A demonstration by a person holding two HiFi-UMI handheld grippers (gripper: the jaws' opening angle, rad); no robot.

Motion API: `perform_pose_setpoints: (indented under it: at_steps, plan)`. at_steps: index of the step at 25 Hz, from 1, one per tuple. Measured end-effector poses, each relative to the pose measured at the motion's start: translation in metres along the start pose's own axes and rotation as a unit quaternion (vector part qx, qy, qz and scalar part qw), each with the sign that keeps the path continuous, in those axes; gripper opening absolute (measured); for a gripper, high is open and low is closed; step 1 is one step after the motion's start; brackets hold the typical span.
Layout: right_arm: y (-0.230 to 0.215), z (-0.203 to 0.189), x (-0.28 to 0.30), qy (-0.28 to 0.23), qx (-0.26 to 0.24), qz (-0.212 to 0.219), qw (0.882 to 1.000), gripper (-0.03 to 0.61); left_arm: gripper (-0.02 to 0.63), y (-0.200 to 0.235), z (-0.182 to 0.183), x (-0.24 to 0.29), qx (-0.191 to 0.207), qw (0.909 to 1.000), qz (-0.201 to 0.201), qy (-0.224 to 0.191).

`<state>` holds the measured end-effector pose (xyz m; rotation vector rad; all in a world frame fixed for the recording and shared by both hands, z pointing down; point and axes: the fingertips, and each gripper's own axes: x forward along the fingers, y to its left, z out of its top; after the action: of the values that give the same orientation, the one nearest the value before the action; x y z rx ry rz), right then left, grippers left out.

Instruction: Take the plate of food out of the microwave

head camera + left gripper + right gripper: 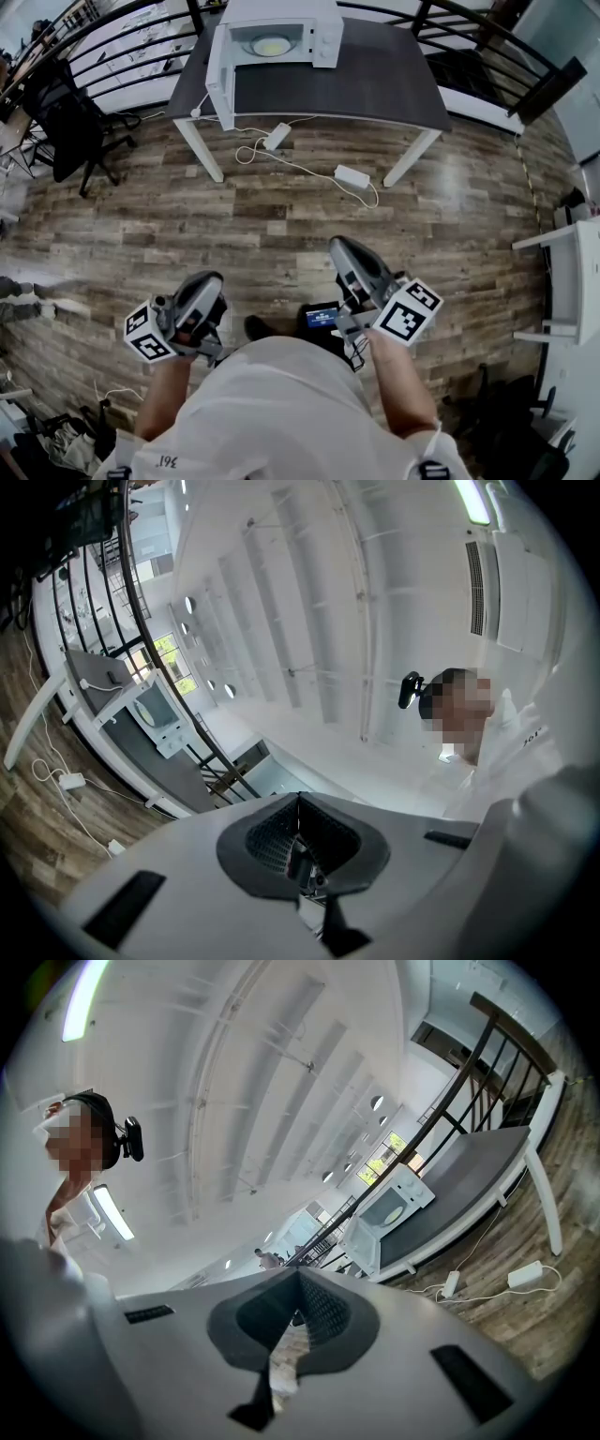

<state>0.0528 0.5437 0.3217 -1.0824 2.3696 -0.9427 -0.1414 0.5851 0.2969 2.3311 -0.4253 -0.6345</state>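
Observation:
The white microwave (281, 33) stands at the back of the dark table (375, 84), its door (218, 80) swung open to the left. Inside it lies the plate of food (269, 45), pale yellow. Both grippers hang close to the person's body, far from the table. My left gripper (212, 280) is shut with nothing in it. My right gripper (338, 247) also has its jaws together and holds nothing. The left gripper (299, 801) view shows the microwave (155, 714) small and distant. In the right gripper (298, 1275) view the microwave (394, 1206) and plate (392, 1216) are far off.
White cables with power adapters (352, 176) trail over the wooden floor in front of the table legs. A black office chair (66, 122) stands at the left, a black railing (487, 42) runs behind the table, and a white shelf (572, 281) is at the right.

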Motion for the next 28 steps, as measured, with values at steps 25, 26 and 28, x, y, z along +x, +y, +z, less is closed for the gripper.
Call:
perform_pose_setpoints:
  at_steps: [25, 26, 28]
  plan:
    - [-0.058, 0.059, -0.015, 0.009, 0.026, 0.029, 0.999, 0.030, 0.005, 0.020, -0.015, 0.076, 0.015, 0.9994, 0.022, -0.023]
    - [-0.062, 0.062, -0.014, 0.011, 0.024, 0.029, 0.999, 0.057, 0.005, 0.021, -0.016, 0.080, 0.017, 0.9993, 0.024, -0.025]
    - [-0.067, 0.064, -0.011, 0.012, 0.021, 0.028, 0.999, 0.085, 0.005, 0.024, -0.017, 0.083, 0.017, 0.9992, 0.027, -0.025]
